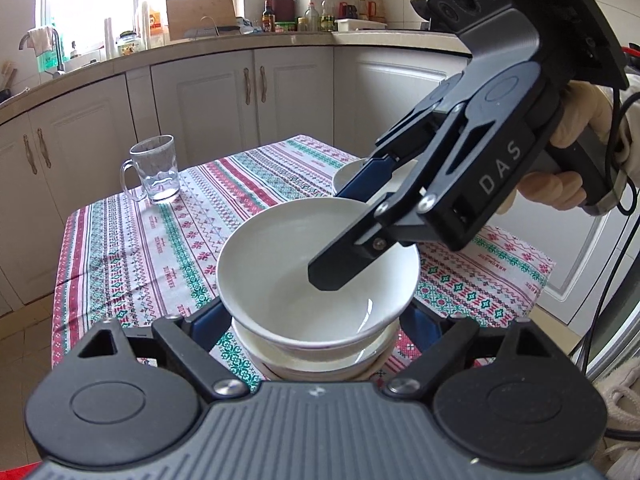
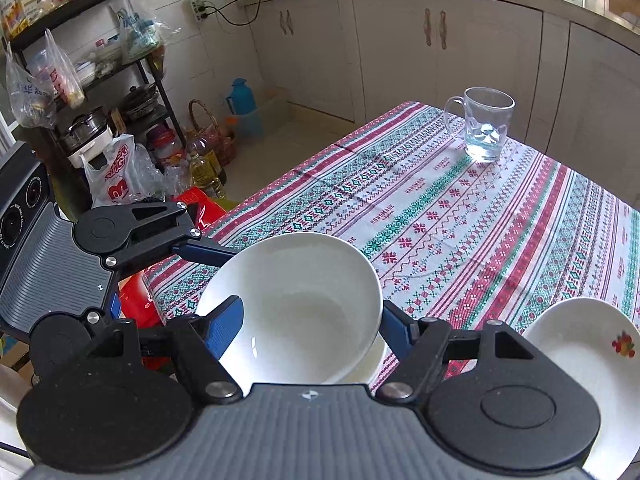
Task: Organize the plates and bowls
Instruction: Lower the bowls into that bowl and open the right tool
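Note:
A white bowl (image 1: 304, 280) rests tilted on top of a stack of white bowls (image 1: 316, 360) at the near edge of the table. My left gripper (image 1: 316, 320) stands open around that stack, fingers (image 1: 208, 320) on either side, not touching. My right gripper (image 1: 352, 236) comes from the right, one finger inside the top bowl, the other outside its far rim. In the right wrist view its fingers (image 2: 224, 328) straddle the bowl (image 2: 296, 308) rim; contact is unclear. A second white dish (image 2: 584, 360) with a fruit print lies to the right.
A glass mug (image 1: 156, 172) with a little water stands at the far left of the table, on a patterned tablecloth (image 1: 132, 248). Kitchen cabinets (image 1: 240, 100) run behind. A shelf rack (image 2: 80, 80) with bags and pots stands on the floor beside the table.

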{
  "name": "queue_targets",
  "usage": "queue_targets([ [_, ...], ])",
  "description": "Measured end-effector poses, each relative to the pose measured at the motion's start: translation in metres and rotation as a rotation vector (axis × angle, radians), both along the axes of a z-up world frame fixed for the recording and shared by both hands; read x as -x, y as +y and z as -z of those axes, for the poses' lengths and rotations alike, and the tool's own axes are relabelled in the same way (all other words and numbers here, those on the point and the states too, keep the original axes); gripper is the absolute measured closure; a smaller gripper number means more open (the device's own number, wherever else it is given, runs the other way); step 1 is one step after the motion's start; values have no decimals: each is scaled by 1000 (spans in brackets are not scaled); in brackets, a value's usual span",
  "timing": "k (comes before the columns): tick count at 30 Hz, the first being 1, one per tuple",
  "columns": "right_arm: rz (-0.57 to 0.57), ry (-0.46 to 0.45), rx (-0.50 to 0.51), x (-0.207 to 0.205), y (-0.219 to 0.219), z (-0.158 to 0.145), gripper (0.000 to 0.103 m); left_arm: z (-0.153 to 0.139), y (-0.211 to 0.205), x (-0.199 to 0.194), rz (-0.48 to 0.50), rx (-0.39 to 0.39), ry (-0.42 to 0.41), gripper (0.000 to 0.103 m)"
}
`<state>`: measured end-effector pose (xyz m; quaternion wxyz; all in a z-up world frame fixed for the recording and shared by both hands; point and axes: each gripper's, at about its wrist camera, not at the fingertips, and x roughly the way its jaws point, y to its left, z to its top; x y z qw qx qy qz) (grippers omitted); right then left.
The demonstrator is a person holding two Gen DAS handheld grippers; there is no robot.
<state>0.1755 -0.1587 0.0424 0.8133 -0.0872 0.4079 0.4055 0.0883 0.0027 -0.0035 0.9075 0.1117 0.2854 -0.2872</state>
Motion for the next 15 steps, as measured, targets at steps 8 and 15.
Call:
queue_targets([
  [8,3,17,-13,-6,0,7,25,3,-1,-5,-3,-9,22,13],
  [15,8,25,-19,-7,-1,12,25,4,-1,-6,-2,-13,28,13],
])
